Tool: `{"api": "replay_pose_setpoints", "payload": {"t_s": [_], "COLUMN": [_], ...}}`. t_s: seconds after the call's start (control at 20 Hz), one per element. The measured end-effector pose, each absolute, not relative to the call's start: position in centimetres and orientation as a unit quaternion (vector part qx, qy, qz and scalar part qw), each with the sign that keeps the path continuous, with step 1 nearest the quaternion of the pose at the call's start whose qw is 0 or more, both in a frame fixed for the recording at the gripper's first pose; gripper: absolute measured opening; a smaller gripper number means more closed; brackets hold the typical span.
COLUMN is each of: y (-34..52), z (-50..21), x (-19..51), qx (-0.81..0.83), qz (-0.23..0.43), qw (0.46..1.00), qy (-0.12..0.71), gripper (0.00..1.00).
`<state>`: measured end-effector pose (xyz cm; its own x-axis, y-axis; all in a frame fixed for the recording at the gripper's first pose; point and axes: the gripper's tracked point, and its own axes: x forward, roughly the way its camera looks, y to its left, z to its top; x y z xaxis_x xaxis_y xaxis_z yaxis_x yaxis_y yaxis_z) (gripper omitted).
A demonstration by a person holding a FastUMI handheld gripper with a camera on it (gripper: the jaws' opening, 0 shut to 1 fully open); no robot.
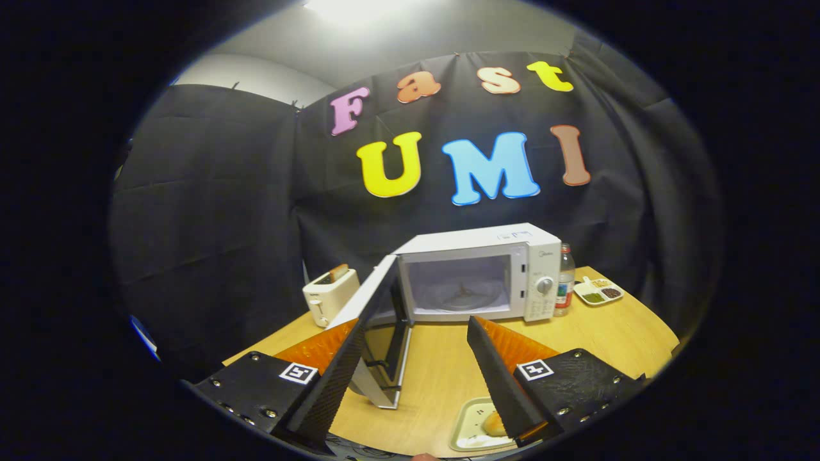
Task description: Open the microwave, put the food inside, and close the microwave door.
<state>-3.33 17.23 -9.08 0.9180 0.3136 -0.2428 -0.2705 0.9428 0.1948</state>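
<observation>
1. Claw (423,346) hangs spread wide over the near part of the desk (442,378), nothing between its fingers, both tips aimed toward the microwave (477,272).

2. And the door (375,320) is already swung out on its left hinge, standing edge-on toward us, its free edge right alongside the left finger; I cannot tell whether they touch.

3. Cavity (458,285) is wide open and looks bare, turntable showing inside, straight ahead beyond the fingertips and well apart from them.

4. Now the food: a pale, roundish piece (493,424) on a small tray (471,422) at the desk's near edge, tucked under the right finger and partly hidden by it. It lies behind and below the tips, not ahead of them.

5. That is the relation that matters: to my eye the claw must draw back and drop toward the near edge, to the right, before it can pinch anything.

6. Long axis of the food is hard to read, too much of it is covered.

7. Open room: bare desk runs from the tray up to the cavity mouth, so the carry path looks clear, provided it keeps right of the open door.

8. Crowding at the sides: a toaster (330,294) toward the desk's left edge behind the door, a bottle (564,282) just beside the microwave's right side, a divided snack dish (598,291) near the far right corner.

9. Judged stage: door opened, food not yet picked up.
</observation>
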Motion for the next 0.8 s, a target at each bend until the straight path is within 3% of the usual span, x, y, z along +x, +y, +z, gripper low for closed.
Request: {"api": "replay_pose_setpoints", "payload": {"t_s": [0.35,0.8], "y": [11.7,9.4], "z": [-18.0,-26.1], "x": [-2.7,-4.1], "qx": [0.075,0.019], "qz": [0.079,0.046], "qw": [0.966,0.948], "qy": [0.236,0.315], "gripper": [0.98,0.98]}}
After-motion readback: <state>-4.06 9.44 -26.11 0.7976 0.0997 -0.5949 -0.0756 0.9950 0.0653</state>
